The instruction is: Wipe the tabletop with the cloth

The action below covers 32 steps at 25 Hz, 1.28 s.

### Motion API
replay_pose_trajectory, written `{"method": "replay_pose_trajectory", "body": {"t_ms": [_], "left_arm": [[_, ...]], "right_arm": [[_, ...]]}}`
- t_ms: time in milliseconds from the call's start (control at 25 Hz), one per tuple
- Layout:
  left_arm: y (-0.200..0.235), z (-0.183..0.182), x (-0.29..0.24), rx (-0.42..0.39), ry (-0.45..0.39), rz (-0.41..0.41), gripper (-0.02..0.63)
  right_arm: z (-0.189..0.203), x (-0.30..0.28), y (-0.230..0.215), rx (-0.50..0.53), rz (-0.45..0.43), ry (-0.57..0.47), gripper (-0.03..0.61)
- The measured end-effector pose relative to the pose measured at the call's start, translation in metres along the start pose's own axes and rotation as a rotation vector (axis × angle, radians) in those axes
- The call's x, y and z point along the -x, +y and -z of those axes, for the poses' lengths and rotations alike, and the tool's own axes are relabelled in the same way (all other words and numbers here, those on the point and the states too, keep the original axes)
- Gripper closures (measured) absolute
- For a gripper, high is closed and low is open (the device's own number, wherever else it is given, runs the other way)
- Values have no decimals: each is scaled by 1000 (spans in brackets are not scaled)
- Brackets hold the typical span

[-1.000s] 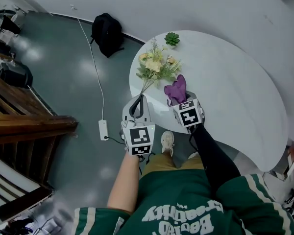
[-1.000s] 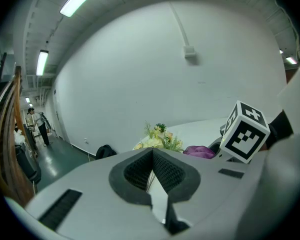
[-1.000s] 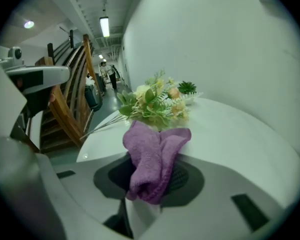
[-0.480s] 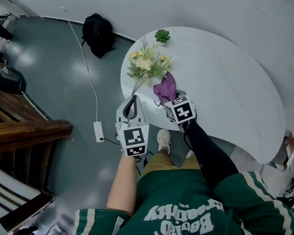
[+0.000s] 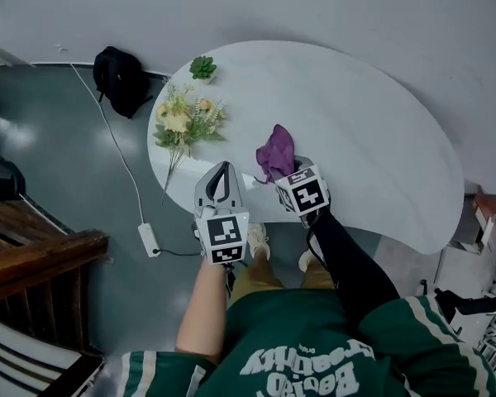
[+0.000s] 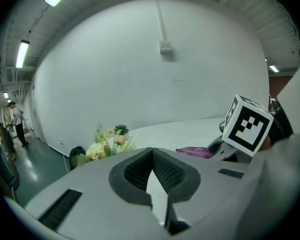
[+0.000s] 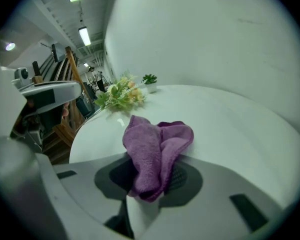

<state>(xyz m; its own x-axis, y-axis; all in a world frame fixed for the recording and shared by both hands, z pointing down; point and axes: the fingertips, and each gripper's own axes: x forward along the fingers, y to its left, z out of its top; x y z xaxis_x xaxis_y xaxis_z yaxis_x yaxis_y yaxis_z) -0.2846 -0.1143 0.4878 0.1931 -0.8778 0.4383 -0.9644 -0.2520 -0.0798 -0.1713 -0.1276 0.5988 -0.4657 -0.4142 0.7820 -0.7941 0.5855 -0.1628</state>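
Note:
A purple cloth [image 5: 274,149] hangs bunched over the near left part of the white curved tabletop [image 5: 372,139]. My right gripper [image 5: 285,170] is shut on the cloth [image 7: 157,149], whose folds stick up out of the jaws above the tabletop [image 7: 230,129]. My left gripper [image 5: 222,169] is held at the table's near edge, left of the right one. In the left gripper view the left gripper [image 6: 151,156] has its pads meeting at the tip with nothing between them. The cloth [image 6: 195,152] shows just beyond it.
A bouquet of yellow and white flowers [image 5: 182,122] lies on the table's left end, with a small potted plant [image 5: 202,67] behind it. On the floor are a black backpack [image 5: 120,77] and a power strip [image 5: 149,238]. A grey wall runs behind the table.
The right gripper with the cloth has moved rightward along the table, away from the flowers. The left gripper stays by the near edge, still shut.

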Motion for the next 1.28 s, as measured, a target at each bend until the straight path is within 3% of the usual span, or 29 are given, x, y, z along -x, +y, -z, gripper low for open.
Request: {"method": "replay_pose_trajectory", "body": {"t_ms": [520,1280], "left_arm": [[-194,-43,-56,-93,-12,184,612],[-491,-85,-71,-220,-71,438,612]], "right_arm": [[104,112,-165,-167,134,-15,457],[282,295,-364,-368,351,-58,454]]}}
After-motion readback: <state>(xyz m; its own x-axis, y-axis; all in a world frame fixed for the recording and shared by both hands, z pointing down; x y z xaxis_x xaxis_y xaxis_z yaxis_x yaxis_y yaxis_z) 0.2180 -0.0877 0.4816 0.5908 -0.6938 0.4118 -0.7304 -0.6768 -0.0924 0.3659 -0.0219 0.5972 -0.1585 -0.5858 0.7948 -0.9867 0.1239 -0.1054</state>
